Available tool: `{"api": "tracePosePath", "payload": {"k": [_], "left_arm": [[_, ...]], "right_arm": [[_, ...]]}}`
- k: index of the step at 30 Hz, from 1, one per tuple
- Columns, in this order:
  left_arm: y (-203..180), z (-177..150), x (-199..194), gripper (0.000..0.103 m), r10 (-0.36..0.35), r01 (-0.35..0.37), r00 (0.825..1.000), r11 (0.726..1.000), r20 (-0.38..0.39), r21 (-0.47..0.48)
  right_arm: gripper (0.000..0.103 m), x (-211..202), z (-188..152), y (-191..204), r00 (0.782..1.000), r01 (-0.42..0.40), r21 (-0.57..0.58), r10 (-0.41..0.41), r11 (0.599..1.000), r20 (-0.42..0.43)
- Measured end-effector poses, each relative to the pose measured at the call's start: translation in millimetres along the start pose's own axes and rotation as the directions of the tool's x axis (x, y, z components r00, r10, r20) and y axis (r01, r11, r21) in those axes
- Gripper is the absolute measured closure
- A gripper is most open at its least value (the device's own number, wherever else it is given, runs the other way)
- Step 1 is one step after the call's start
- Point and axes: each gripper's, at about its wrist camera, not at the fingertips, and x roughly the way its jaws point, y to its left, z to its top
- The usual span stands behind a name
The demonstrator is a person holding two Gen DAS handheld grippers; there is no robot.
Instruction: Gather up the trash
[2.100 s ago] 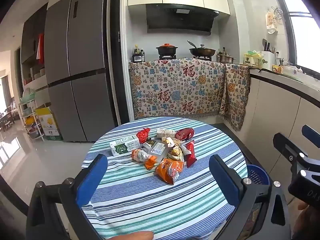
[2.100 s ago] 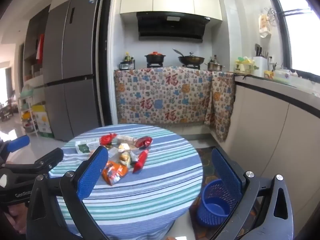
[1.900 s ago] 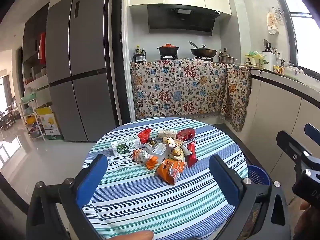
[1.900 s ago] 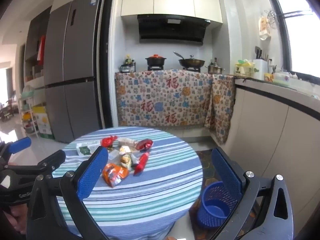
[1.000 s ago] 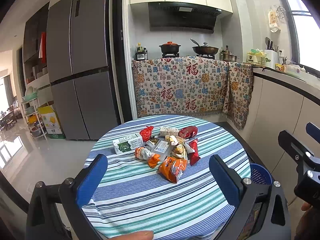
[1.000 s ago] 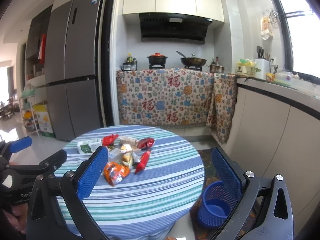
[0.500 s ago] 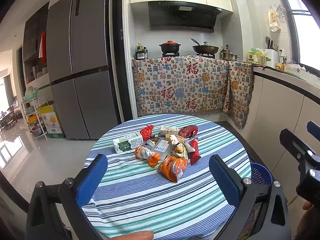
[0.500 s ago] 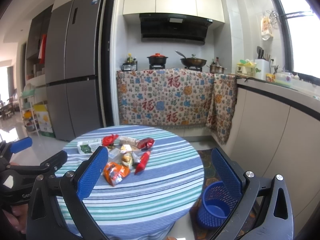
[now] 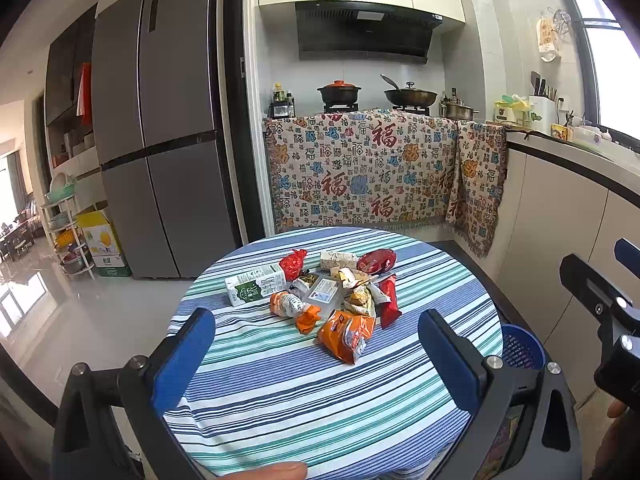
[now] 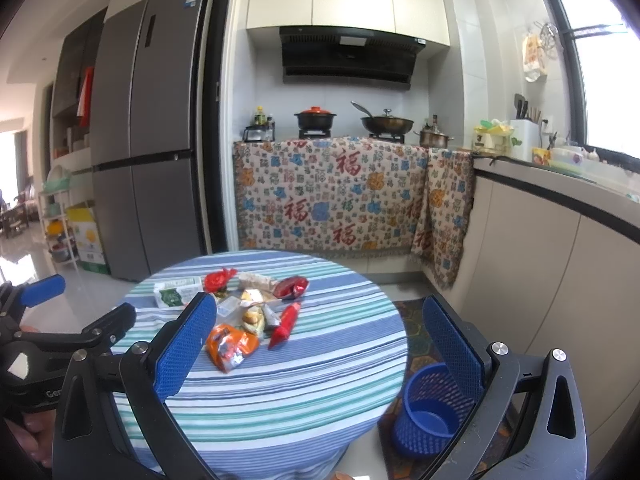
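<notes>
I judge this the opening step, nothing collected yet; both claws hang back from the near edge of the table [image 9: 280,408], short of the trash; my left claw [image 9: 316,356] stands wide open and empty, my right claw [image 10: 320,344] likewise spread and holding nothing. The trash pile [image 9: 332,292] sits clustered around the middle of the table, somewhat toward the far edge: crinkled foil wrappers heaped together, an orange snack bag [image 9: 347,335] nearest me, a red sachet [image 9: 389,297] on its right, a green-and-white carton [image 9: 256,283] at the left of the heap. The blue bin [image 10: 434,408] stands on the floor beside the table's right edge, seemingly empty; next I would reach forward, close on the orange bag, then carry it over to the bin.
</notes>
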Motion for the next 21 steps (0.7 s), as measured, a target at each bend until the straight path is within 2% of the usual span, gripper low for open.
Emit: {"api": "tracePosePath", "payload": {"k": [21], "left_arm": [[-2.9, -7.1, 2.3, 0.0, 0.001, -0.001, 1.0, 1.0, -0.01, 0.005]], "right_arm": [[0.0, 0.4, 2.3, -1.6, 1.0, 0.002, 0.001, -0.002, 1.0, -0.003]]}}
